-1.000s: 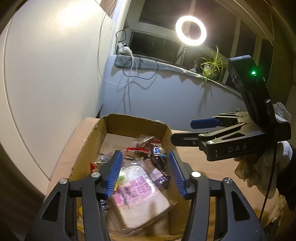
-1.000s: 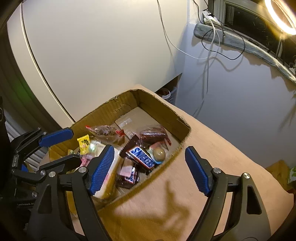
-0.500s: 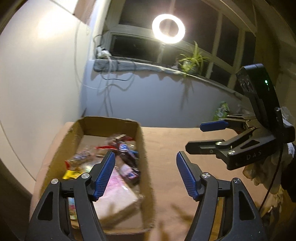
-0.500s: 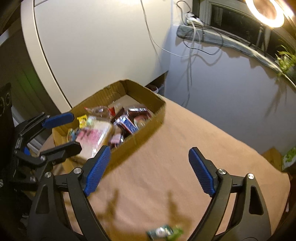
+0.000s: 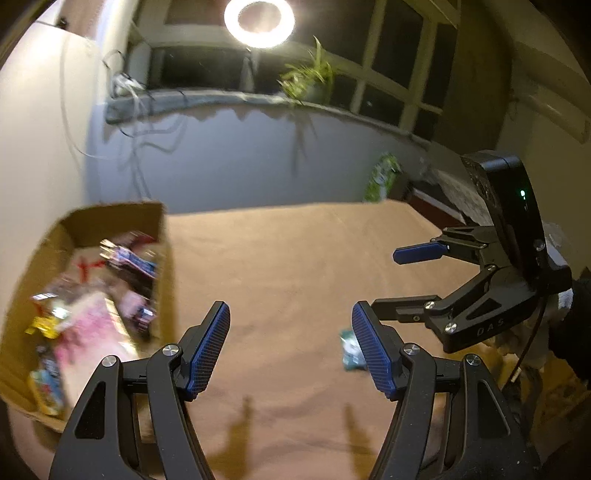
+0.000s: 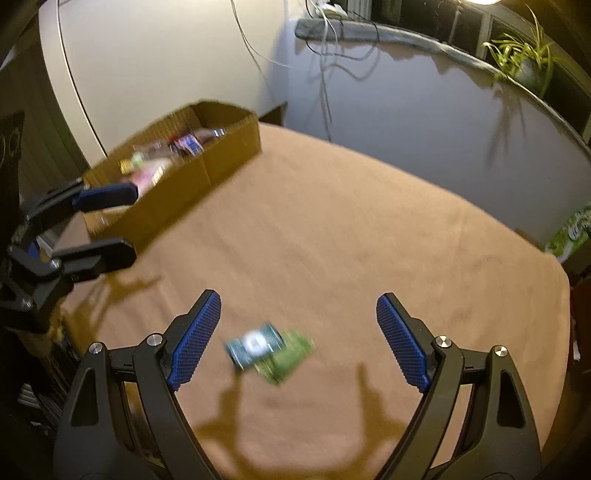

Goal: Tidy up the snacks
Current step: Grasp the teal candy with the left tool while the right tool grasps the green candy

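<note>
A cardboard box (image 5: 164, 236) full of mixed snack packets stands at the left of the brown table (image 5: 295, 258); it also shows in the right wrist view (image 6: 229, 147) at the far left. A small teal and green packet (image 6: 267, 350) lies on the table just ahead of my right gripper (image 6: 299, 339), which is open and empty. The same packet (image 5: 349, 350) shows partly behind my left gripper's right finger. My left gripper (image 5: 291, 347) is open and empty over the table, right of the box.
A window sill with cables, a ring light (image 5: 258, 20) and a potted plant (image 5: 306, 79) runs behind the table. A green package (image 5: 382, 177) stands off the table's far right corner. A white curved wall is at the left.
Both grippers have swung right, away from the box and out over the table. The teal and green packet has come into view ahead of the right gripper. Both stay open.
</note>
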Action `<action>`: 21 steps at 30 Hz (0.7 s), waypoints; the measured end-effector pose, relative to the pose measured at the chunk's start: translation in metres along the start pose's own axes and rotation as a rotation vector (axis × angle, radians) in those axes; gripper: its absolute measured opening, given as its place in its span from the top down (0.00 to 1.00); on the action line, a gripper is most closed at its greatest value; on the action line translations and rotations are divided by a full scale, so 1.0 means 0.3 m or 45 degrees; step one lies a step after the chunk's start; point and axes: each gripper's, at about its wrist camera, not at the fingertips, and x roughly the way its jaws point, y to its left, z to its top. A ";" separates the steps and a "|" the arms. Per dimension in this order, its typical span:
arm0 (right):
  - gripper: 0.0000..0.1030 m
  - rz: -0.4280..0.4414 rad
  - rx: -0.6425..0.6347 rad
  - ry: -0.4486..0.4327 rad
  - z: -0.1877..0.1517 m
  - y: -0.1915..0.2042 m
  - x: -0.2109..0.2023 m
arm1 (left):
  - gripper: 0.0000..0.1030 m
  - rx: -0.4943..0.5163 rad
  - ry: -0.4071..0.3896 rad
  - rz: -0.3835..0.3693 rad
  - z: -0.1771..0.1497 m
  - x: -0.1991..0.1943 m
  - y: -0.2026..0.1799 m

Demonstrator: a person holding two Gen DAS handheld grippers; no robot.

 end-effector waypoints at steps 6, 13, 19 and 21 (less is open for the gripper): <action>0.29 0.000 -0.007 0.088 -0.105 -0.010 0.031 | 0.43 0.087 0.131 -0.075 -0.036 0.104 -0.103; 0.55 0.069 0.012 0.153 -0.152 -0.008 0.074 | 0.60 0.167 0.252 -0.075 -0.064 0.217 -0.169; 0.63 0.069 -0.009 0.177 -0.175 0.000 0.101 | 0.66 0.215 0.291 -0.014 -0.061 0.273 -0.176; 0.63 0.072 -0.010 0.174 -0.176 0.002 0.099 | 0.69 0.228 0.310 0.001 -0.064 0.295 -0.178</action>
